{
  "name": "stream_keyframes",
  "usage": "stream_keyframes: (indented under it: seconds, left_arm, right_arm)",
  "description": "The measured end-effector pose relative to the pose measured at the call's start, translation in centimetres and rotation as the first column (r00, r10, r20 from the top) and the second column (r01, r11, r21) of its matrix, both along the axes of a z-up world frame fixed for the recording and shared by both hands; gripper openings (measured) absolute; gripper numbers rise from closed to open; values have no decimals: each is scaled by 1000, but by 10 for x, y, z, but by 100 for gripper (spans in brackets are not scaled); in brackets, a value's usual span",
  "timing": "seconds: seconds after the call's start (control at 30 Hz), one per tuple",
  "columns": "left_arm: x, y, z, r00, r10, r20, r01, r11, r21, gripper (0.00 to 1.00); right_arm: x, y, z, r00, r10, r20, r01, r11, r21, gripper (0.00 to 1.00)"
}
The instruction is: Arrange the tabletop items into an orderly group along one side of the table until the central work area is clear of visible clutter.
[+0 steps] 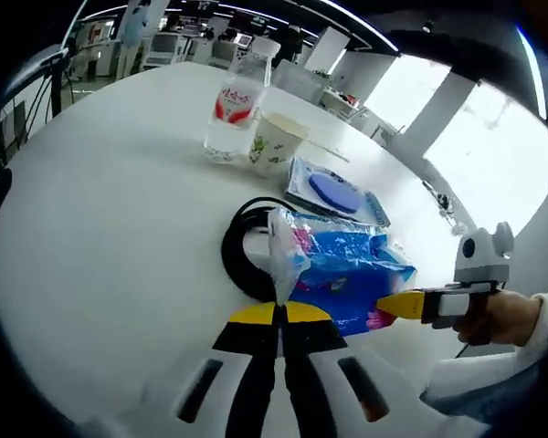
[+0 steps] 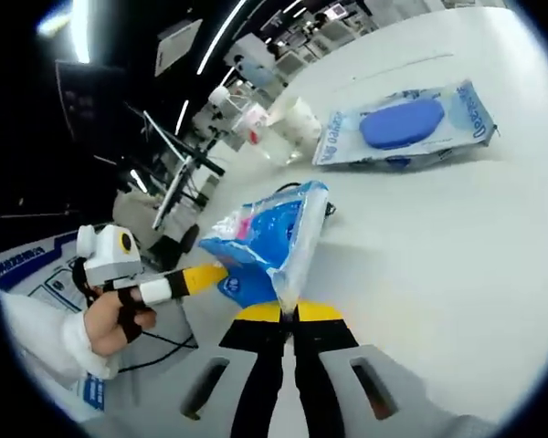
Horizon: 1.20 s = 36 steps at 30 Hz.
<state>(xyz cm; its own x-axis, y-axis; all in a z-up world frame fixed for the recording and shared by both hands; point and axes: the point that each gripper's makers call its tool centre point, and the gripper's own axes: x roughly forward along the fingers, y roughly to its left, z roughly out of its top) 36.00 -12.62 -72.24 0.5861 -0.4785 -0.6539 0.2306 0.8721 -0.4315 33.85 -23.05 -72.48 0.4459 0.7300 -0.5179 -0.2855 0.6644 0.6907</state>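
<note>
Both my grippers are clamped on the same blue plastic bag [image 1: 347, 274]. Left gripper [image 1: 279, 306]: jaws closed on the bag's clear crimped edge. Right gripper [image 2: 289, 307]: jaws closed on the other end of the bag [image 2: 269, 237]. Each gripper also shows in the other's view, yellow tip at the bag, right gripper [image 1: 404, 305] with my hand [image 1: 502, 318] behind it and a white sleeve cut off at the frame edge.

Hard to make out: print on the bag is blurred, pink and blue patches, contents not readable. The bag covers part of a black coiled cable [image 1: 242, 245] lying on the desk, so I can't see the full loop.

Containers: a clear water bottle [image 1: 235, 109] with a red-and-white label stands upright, water level not clear. A paper cup [image 1: 276, 141] with green print stands just beside it, open top, inside not visible. Behind the bag lies a flat clear packet [image 1: 333, 192] holding a blue oval pad, same packet [image 2: 406, 123] well apart from the bag in the right gripper view.

The white desk [image 1: 119, 228] is round-edged and bare on the near side. Room: office with ceiling light strips, bright windows, monitors and chairs in the far background.
</note>
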Motion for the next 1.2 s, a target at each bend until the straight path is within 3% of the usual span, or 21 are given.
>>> stream_keyframes:
  seconds: [0.27, 0.63, 0.97, 1.13, 1.2]
  left_arm:
    - [-1, -35, 9, 997, -65, 28, 65, 998, 11, 0]
    - [1, -73, 12, 995, -89, 43, 90, 996, -10, 0]
    - [16, -107, 26, 990, -114, 82, 116, 993, -11, 0]
    - [26, -141, 35, 982, -157, 108, 160, 987, -22, 0]
    - [31, -153, 39, 978, -173, 119, 178, 984, -29, 0]
  right_arm:
    - [3, -34, 6, 999, -36, 25, 36, 999, -8, 0]
    - [14, -73, 11, 995, -72, 66, 76, 996, -48, 0]
    - [27, -109, 25, 988, -112, 105, 117, 992, -43, 0]
    - [36, -141, 41, 972, -126, 197, 146, 985, -94, 0]
    - [37, -155, 45, 969, -137, 204, 162, 981, -110, 0]
